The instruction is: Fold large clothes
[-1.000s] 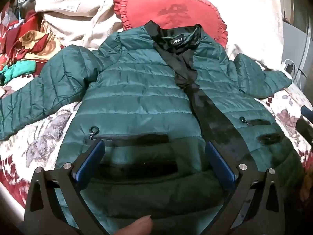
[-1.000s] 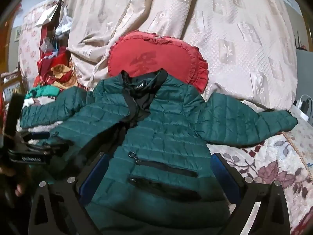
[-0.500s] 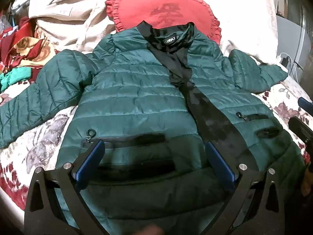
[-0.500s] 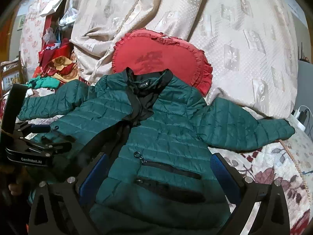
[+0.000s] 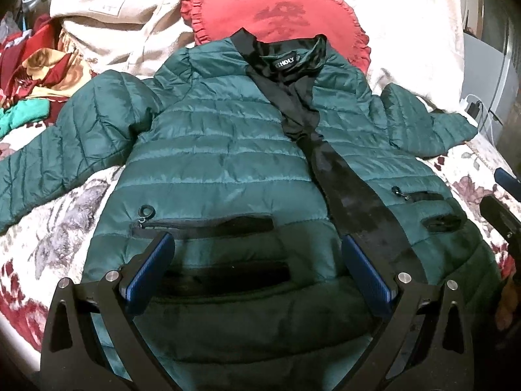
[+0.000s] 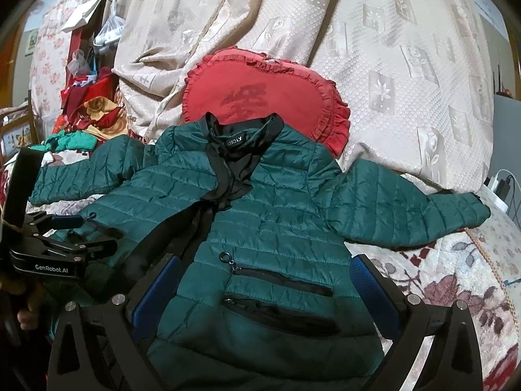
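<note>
A: Nearest the cameras, what are the grippers doing?

B: The left gripper (image 5: 257,260) hangs over the hem with its blue pads spread wide, holding nothing. The right gripper (image 6: 265,285) is the same, fingers well apart above the lower pocket (image 6: 281,282).

A: And the jacket?

B: The green quilted puffer jacket (image 5: 221,150) lies face up on the floral bed cover (image 5: 62,228), front open along the black lining (image 5: 355,208), both sleeves spread out sideways. No fold looks made yet; sleeves, sides and hem all seem left to do.

A: How would it handle?

B: Shiny, slick shell with puffy stitched channels, so folds will probably spring back. Beyond the collar sits a frilled red heart cushion (image 6: 260,97), then draped beige patterned cloth (image 6: 407,65).
</note>
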The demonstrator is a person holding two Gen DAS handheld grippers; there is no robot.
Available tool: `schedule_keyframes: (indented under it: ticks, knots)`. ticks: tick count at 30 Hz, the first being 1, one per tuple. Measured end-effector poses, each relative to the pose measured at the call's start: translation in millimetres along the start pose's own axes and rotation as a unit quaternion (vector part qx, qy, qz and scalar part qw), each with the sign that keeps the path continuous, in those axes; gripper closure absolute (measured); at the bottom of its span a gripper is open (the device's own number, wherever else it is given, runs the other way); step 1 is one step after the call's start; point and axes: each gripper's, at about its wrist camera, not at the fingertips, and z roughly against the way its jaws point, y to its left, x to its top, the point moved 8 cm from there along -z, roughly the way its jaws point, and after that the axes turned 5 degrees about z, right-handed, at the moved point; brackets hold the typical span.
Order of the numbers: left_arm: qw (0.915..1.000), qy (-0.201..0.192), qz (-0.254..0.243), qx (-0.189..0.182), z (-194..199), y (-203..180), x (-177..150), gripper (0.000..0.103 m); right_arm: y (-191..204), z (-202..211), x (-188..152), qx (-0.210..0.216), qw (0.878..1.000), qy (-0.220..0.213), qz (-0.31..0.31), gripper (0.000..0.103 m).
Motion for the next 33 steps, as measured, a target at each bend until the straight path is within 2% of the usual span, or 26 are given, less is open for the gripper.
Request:
schedule_keyframes:
  ticks: [17, 25, 27, 30, 33]
  knots:
    - [0.9998, 0.009, 0.015, 0.007, -4.2, 5.9, -2.5, 0.000, 4.1, -1.8, -3.9, 0.002, 1.000, 0.001, 0.006, 0.000]
    - [0.9990, -0.002, 0.015, 0.043, -4.0, 10.1, -0.7, 0.000, 5.3, -2.8, -5.0, 0.002, 1.000, 0.005, 0.004, 0.000]
    - [0.9991, -0.005, 0.013, 0.040, -1.4, 10.6, 0.3, 0.000, 5.1, -2.5, -4.9, 0.003, 1.000, 0.004, 0.002, 0.000]
    - [0.9984, -0.034, 0.011, 0.045, 15.0, 15.5, 14.1, 0.000, 1.3, -2.3, -3.3, 0.002, 1.000, 0.006, -0.012, 0.000]
    - [0.9978, -0.050, 0.013, 0.043, 29.7, 23.0, 42.2, 0.000, -9.7, 0.4, 10.1, -0.002, 1.000, 0.009, -0.024, 0.000]
